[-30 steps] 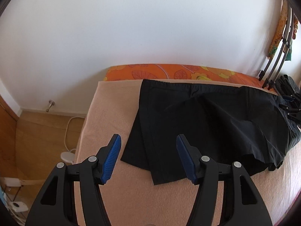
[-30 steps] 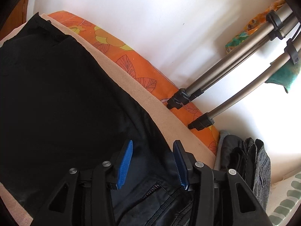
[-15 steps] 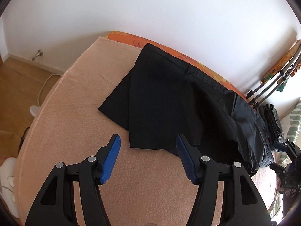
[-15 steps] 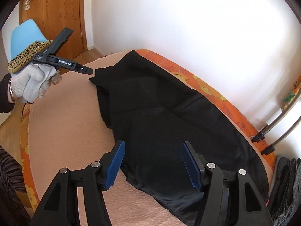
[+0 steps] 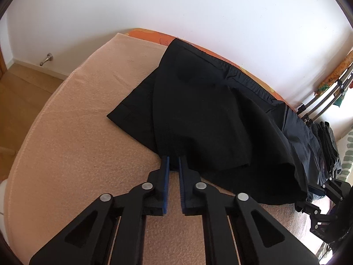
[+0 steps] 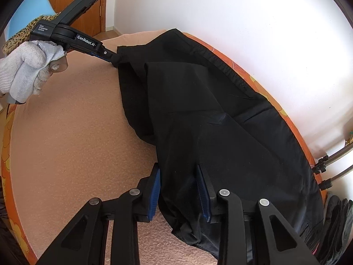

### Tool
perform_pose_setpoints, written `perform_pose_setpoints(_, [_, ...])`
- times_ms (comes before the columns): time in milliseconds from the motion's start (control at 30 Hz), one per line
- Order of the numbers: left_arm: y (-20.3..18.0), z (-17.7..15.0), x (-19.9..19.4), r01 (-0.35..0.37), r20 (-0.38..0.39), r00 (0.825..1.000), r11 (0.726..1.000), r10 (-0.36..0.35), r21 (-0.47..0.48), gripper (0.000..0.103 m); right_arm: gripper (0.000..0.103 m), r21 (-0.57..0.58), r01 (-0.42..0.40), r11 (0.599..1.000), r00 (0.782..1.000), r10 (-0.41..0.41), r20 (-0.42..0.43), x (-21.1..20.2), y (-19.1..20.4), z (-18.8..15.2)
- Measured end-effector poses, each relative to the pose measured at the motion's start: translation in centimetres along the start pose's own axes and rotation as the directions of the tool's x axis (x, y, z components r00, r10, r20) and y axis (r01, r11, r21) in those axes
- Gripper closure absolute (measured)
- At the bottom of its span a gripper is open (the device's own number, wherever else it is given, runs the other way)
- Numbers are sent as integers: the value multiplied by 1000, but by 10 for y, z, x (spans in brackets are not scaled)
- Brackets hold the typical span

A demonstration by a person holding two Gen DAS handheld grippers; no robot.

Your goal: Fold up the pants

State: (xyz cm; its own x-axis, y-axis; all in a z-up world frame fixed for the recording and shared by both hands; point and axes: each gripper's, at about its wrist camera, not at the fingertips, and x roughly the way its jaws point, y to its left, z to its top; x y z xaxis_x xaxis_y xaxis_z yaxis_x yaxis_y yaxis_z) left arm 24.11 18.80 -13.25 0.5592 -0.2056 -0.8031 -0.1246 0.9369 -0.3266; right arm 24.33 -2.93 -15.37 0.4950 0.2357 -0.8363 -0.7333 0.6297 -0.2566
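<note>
Black pants (image 5: pixel 209 119) lie crumpled on the peach blanket (image 5: pixel 77 154), along its far edge by the white wall (image 5: pixel 198 11); the left gripper (image 5: pixel 173 161) has its fingers pressed together, pinching a leg hem; the right gripper (image 6: pixel 178 176) has just been closing, its fingers around bunched waist cloth; dark folded clothes (image 6: pixel 337 223) sit far right beside metal tripod legs (image 6: pixel 335 163).

My bed (image 5: pixel 72 145) wears a peach blanket; black pants (image 5: pixel 211 119) lie along its far edge by the wall.
</note>
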Motion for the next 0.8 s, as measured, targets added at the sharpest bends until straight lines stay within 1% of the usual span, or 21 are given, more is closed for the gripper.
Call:
perform_pose_setpoints(33, [-1, 0, -2, -5, 14, 1000, 1000, 5, 6, 99, 80, 10, -5, 1000, 1000, 5, -1, 0, -2, -1])
perform_pose_setpoints(100, [-4, 2, -9, -13, 50, 999, 1000, 11, 23, 101, 93, 29, -22, 999, 1000, 22, 1, -1, -9, -2])
perform_pose_setpoints(167, [-4, 9, -17, -24, 85, 996, 999, 22, 31, 101, 97, 46, -31, 998, 1000, 31, 6, -5, -14, -2])
perform_pose_setpoints(233, [-2, 17, -22, -22, 97, 995, 999, 19, 34, 101, 98, 59, -39, 997, 999, 38, 12, -8, -16, -2])
perform_pose_setpoints(300, [-1, 18, -24, 22, 64, 998, 999, -24, 33, 102, 98, 60, -41, 997, 999, 40, 18, -10, -20, -2])
perform_pose_setpoints(333, [-3, 16, -25, 25, 51, 998, 999, -27, 41, 101, 98, 55, -38, 998, 999, 37, 22, -12, -21, -2])
perform_pose_setpoints(367, [-6, 13, -25, 10, 41, 999, 999, -13, 54, 101, 98, 50, -36, 998, 999, 35, 21, -12, -21, -2])
perform_pose_setpoints(400, [-7, 9, -25, 8, 23, 1000, 998, -9, 56, 98, 98, 50, -36, 998, 999, 35, 21, -13, -21, -2])
perform_pose_setpoints(433, [-7, 6, -24, 16, 4, 1000, 999, -16, 49, 85, 98, 56, -38, 998, 999, 37, 22, -13, -23, -2])
perform_pose_setpoints(467, [-9, 2, -23, 13, -1, 1000, 999, -13, 48, 65, 99, 64, -42, 997, 999, 41, 23, -13, -25, -2])
perform_pose_setpoints(500, [-13, -2, -24, 4, 6, 1000, 997, -5, 74, 60, 99, 75, -48, 996, 999, 46, 23, -13, -27, -1])
perform_pose_setpoints(533, [-19, -5, -24, -14, 8, 1000, 993, 13, 119, 60, 99, 88, -55, 995, 998, 53, 27, -15, -30, -2])
perform_pose_setpoints(600, [-36, -12, -21, -42, 1, 999, 977, 43, 209, 60, 100, 105, -54, 993, 998, 51, 35, -18, -34, 0])
perform_pose_setpoints(633, [-47, -15, -20, -63, 4, 998, 964, 64, 260, 60, 100, 109, -50, 993, 998, 46, 40, -21, -36, 1])
perform_pose_setpoints(667, [-59, -19, -18, -86, 12, 996, 943, 87, 321, 60, 100, 113, -50, 992, 998, 45, 44, -23, -38, 2])
perform_pose_setpoints(733, [-82, -27, -10, -139, 32, 990, 889, 140, 436, 60, 100, 120, -53, 991, 998, 47, 46, -25, -41, 4])
perform_pose_setpoints(767, [-91, -29, -5, -178, 49, 983, 862, 175, 474, 60, 100, 121, -51, 991, 998, 46, 46, -26, -42, 4])
perform_pose_setpoints(800, [-97, -29, 1, -211, 67, 976, 841, 205, 498, 60, 100, 121, -47, 992, 998, 42, 47, -27, -42, 4])
